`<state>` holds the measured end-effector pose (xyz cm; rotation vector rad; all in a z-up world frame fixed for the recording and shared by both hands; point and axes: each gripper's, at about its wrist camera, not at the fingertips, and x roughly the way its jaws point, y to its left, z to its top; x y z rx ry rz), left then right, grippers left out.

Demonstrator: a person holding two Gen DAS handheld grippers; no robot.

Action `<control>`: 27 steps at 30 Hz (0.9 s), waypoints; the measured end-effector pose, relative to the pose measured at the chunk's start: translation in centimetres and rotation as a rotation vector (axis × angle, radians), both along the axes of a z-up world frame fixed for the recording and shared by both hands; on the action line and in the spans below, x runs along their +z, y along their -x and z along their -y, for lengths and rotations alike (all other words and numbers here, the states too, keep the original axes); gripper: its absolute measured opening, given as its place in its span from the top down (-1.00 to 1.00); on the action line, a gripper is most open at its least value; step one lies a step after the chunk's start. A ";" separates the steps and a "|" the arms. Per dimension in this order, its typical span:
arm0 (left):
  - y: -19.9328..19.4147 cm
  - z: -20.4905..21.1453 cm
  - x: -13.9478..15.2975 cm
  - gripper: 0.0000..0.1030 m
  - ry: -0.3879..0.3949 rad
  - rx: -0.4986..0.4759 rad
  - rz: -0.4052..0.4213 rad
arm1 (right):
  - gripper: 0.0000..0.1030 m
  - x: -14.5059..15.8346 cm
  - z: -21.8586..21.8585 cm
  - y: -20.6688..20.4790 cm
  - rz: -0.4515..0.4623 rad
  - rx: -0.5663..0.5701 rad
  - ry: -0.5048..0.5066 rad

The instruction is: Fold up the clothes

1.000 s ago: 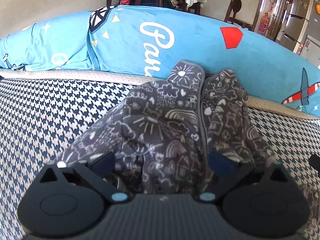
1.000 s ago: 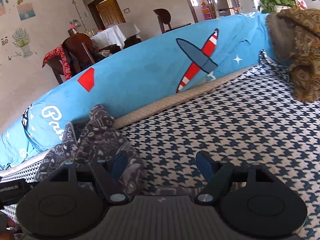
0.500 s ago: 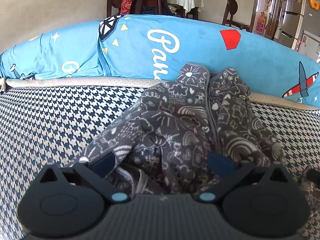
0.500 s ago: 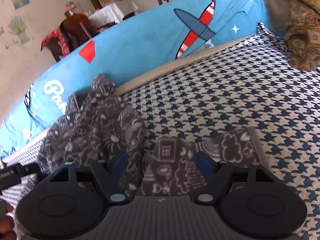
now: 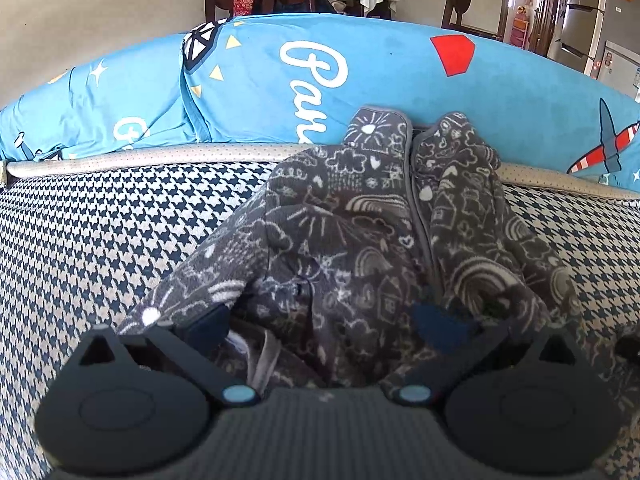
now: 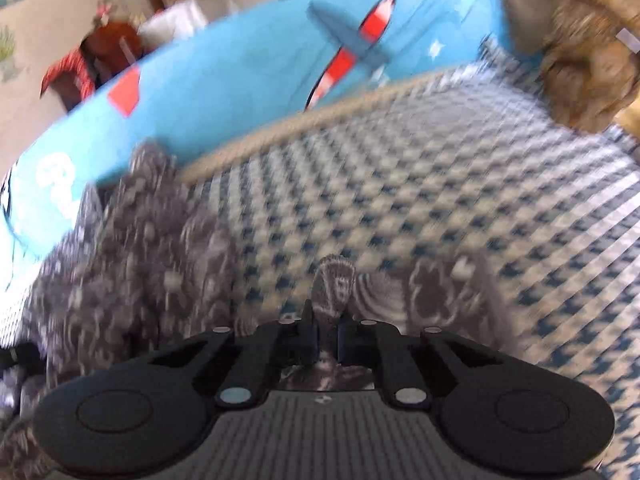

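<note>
A grey fleece jacket [image 5: 360, 240] with white doodle drawings lies on the houndstooth cover [image 5: 100, 248], its collar at the far side, leaning against the long blue cushion [image 5: 260, 80]. The zip runs down the middle and the front is not flat: the near hem is rumpled and partly turned, so the pale lining shows.

The left gripper [image 5: 320, 326] hovers over this near hem with its jaws wide apart, one finger on each side of the crumpled cloth. It holds nothing. I think it is placed there to be ready to take the hem, or to keep that side in place.

The right gripper [image 6: 326, 334] has its jaws narrow and pinches a fold of the sleeve [image 6: 420, 292], which stretches out to the right of the body of the jacket. The right wrist view is strongly blurred, so this gripper is probably in quick motion. Probably the sleeve is held at its end so that it can be carried across the chest for the first fold. A brown patterned cloth [image 6: 580, 52] sits far right, well apart.
</note>
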<state>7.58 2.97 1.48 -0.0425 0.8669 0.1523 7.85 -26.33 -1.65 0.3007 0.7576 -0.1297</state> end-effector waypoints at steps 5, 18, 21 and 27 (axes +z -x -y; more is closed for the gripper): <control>-0.1 0.9 -0.3 -1.00 -0.021 -0.023 0.002 | 0.80 3.1 2.2 2.0 0.151 -0.197 0.186; -0.3 1.9 -1.4 -1.00 -0.035 -0.063 -0.026 | 0.78 4.8 5.7 2.7 0.205 -0.422 0.349; 0.0 2.4 -1.2 -1.00 -0.022 -0.091 -0.028 | 0.64 4.8 5.9 3.0 0.213 -0.429 0.334; 0.5 2.8 -0.1 -1.00 -0.004 -0.115 -0.001 | 0.49 4.8 4.4 2.7 0.235 -0.367 0.326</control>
